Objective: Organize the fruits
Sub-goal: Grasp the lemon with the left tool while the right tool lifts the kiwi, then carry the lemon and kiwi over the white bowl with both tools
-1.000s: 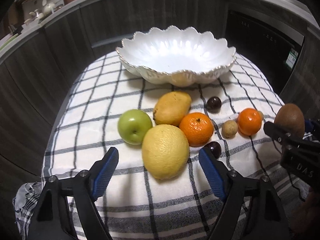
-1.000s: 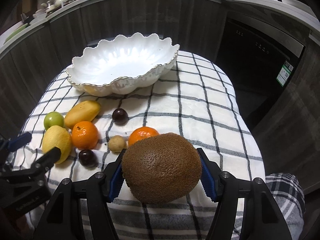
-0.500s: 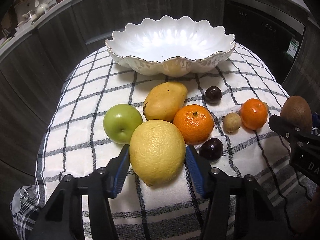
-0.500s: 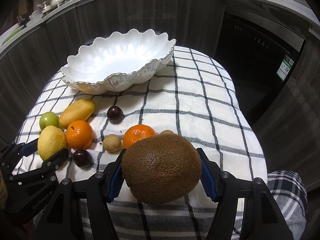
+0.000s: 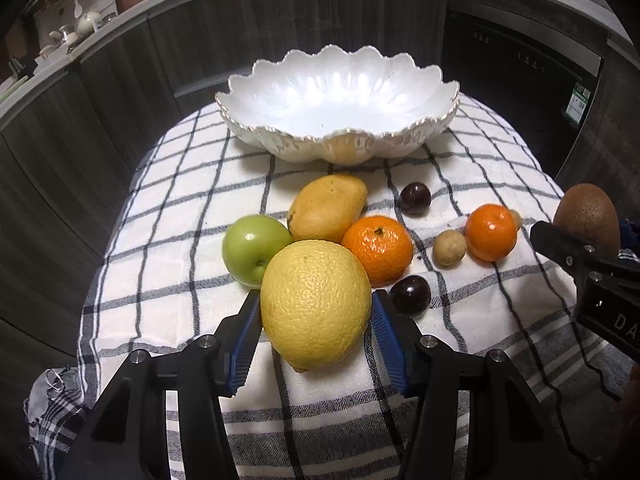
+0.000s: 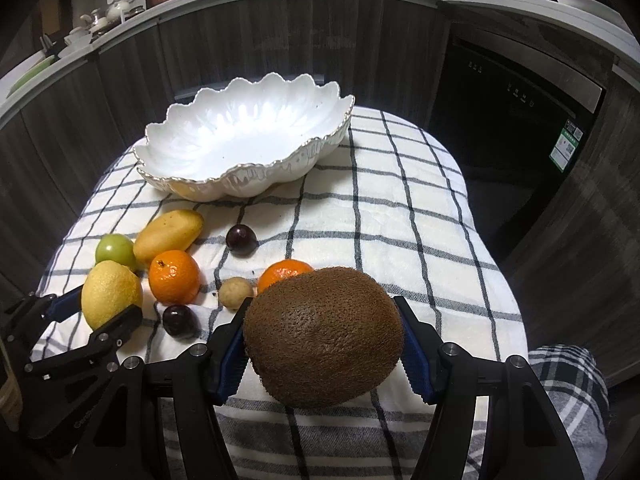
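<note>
Left gripper (image 5: 316,320) is clamping the lemon (image 5: 316,300) on the checked cloth (image 5: 160,300), right gripper (image 6: 322,344) is gripping the kiwi (image 6: 322,332), while the white bowl (image 5: 340,148) is sitting empty and seven other fruits are waiting unsorted.

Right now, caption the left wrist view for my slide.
Left gripper closed on the lemon before the empty scalloped white bowl; green apple, mango and mandarins wait on the checked cloth.
</note>
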The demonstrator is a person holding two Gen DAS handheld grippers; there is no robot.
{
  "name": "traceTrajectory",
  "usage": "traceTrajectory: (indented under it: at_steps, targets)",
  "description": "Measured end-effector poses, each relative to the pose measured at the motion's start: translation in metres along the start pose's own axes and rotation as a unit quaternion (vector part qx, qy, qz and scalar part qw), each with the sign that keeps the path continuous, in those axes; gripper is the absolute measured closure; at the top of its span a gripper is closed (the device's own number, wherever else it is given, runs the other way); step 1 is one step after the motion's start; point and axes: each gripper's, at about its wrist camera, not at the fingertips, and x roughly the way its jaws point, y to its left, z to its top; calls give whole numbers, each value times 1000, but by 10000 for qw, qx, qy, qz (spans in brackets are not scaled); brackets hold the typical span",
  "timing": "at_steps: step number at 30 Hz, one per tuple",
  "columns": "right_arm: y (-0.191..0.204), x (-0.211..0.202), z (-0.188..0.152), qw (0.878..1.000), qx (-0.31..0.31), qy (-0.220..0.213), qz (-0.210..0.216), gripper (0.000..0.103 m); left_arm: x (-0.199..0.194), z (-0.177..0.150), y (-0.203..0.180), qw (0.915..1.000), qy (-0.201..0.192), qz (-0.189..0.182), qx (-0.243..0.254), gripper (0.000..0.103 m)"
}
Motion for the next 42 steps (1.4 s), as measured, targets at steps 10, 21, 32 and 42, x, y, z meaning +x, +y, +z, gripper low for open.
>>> traceTrajectory:
  at_steps: [10, 21, 32, 42]
  targets:
    - [2, -17, 12, 9996, -27, -256, 77, 37, -24, 21, 6, 9990, -431, 107, -18, 50]
    - [1, -18, 54, 9977, -1, -639, 204, 37, -40, 66, 15, 9950, -964, 220, -110, 50]
    - [8, 2, 110, 9951, -162, -912, 348, 37, -26, 122, 25, 9917, -1263, 144, -192, 50]
    - [19, 43, 153, 9952, -256, -815, 472, 37, 14, 157, 33, 9934, -1102, 46, -322, 50]
